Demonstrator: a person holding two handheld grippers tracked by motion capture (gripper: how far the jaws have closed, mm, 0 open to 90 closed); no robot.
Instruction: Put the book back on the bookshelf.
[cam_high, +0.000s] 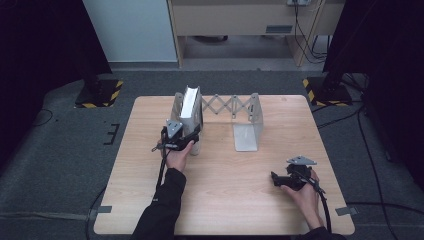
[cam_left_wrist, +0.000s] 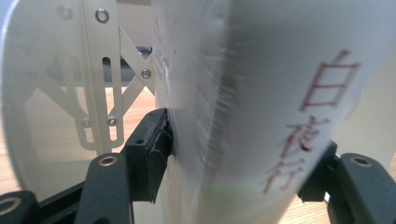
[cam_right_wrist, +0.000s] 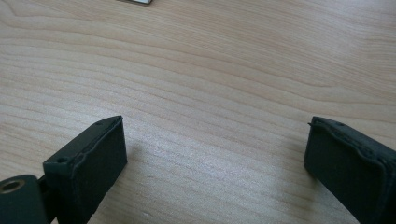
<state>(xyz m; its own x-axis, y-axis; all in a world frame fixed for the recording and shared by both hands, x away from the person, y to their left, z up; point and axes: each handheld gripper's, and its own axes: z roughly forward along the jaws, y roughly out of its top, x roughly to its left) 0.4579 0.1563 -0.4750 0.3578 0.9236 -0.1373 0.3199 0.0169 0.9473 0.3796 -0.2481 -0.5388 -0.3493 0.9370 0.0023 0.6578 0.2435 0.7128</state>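
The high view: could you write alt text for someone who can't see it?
A person at a wooden table holds the left tool around a white book standing upright at the left end of an expandable metal book rack. The right tool rests on the table near the right corner, jaws open and holding nothing.

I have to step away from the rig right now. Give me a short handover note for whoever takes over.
Left gripper: jaws on either side of the white book, one pad touching its cover; whether they still press is unclear.
Right gripper: jaws open, nothing between them, low over the bare table near its right front.
Book: upright against the left end plate of the extendable metal book stand, at the table's back.
Done: book stands in the stand.
Left: probably release it, check it stays upright, draw the left gripper back.
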